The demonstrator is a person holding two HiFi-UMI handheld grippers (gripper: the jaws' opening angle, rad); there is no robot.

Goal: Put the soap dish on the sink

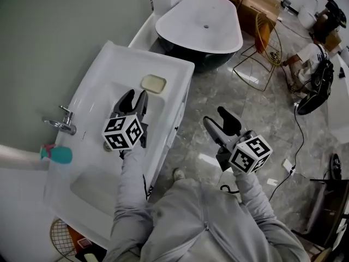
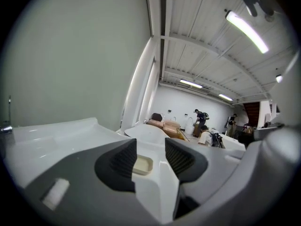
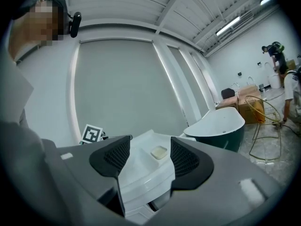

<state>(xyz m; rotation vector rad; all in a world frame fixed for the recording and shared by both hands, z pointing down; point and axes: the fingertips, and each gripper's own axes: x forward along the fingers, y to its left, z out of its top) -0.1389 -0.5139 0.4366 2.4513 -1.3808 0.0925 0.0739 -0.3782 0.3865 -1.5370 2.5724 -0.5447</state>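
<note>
The cream soap dish [image 1: 154,83] lies flat on the far right corner of the white sink [image 1: 92,146]. My left gripper [image 1: 134,98] hovers over the sink just short of the dish, open and empty. In the left gripper view the soap dish [image 2: 142,165] shows through the gap between the dark fingers [image 2: 121,164]. My right gripper [image 1: 223,122] hangs over the floor to the right of the sink, open with nothing in it. From the right gripper view the soap dish [image 3: 159,152] sits small on the sink [image 3: 141,173], framed by the two jaws.
A chrome faucet [image 1: 61,120] stands at the sink's left rim, with a teal and pink bottle [image 1: 56,154] near it. A white oval bathtub [image 1: 200,23] stands beyond the sink. Cardboard boxes [image 1: 255,1], a gold wire stand [image 1: 264,53] and a crouching person [image 1: 313,64] lie farther right.
</note>
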